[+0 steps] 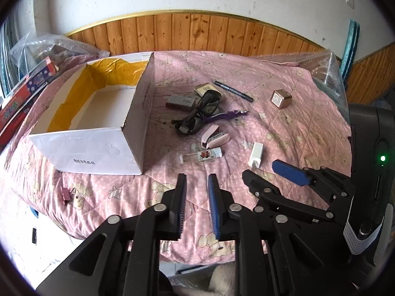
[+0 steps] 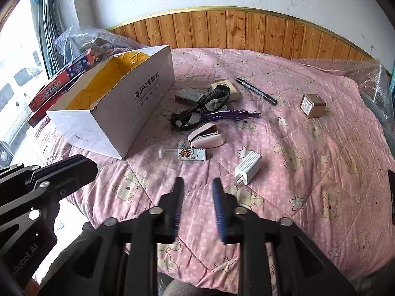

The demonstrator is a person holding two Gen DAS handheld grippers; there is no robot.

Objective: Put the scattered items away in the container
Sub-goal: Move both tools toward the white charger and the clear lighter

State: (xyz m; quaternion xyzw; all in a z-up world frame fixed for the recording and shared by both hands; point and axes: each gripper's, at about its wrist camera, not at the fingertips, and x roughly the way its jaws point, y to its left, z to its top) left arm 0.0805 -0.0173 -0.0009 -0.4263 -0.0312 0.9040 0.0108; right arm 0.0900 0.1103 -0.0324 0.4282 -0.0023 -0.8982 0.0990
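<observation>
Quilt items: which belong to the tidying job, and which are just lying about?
Job: white box, charger plug, pink stapler, lighter, black cable, pen, gold cube, pink clip.

Lying about: game boxes, bubble wrap.

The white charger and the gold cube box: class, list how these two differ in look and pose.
The white charger is ribbed, elongated, and lies flat with its prongs toward the camera; the gold cube box is smooth, shiny, squat, with a label on one face. The charger lies nearer the grippers, the box farther back. Both rest loose on the pink quilt, outside the container.
</observation>
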